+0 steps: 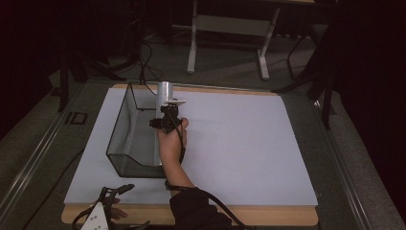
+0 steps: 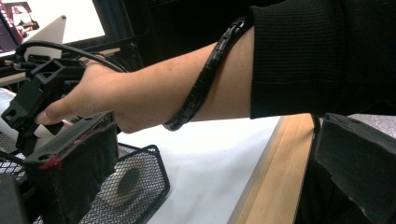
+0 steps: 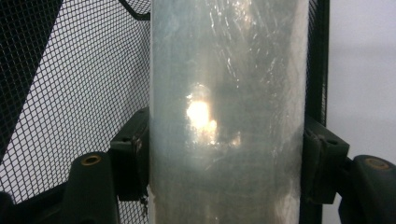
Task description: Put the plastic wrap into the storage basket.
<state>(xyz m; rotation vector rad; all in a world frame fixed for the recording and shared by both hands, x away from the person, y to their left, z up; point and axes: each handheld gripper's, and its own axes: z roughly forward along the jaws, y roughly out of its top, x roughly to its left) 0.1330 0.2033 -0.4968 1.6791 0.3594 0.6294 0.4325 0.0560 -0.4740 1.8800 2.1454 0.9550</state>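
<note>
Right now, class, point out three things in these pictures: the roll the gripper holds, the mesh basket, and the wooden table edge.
roll (image 3: 229, 112), right gripper view, middle of its shiny wrapped side.
mesh basket (image 1: 119, 127), high view, its left mesh wall.
wooden table edge (image 2: 275, 177), left gripper view, its bare wood strip.

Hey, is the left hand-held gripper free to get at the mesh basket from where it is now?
Probably yes. The left hand-held gripper sits near the table's front edge with bare white tabletop up to the mesh basket. The right forearm runs along the basket's right side.
</note>
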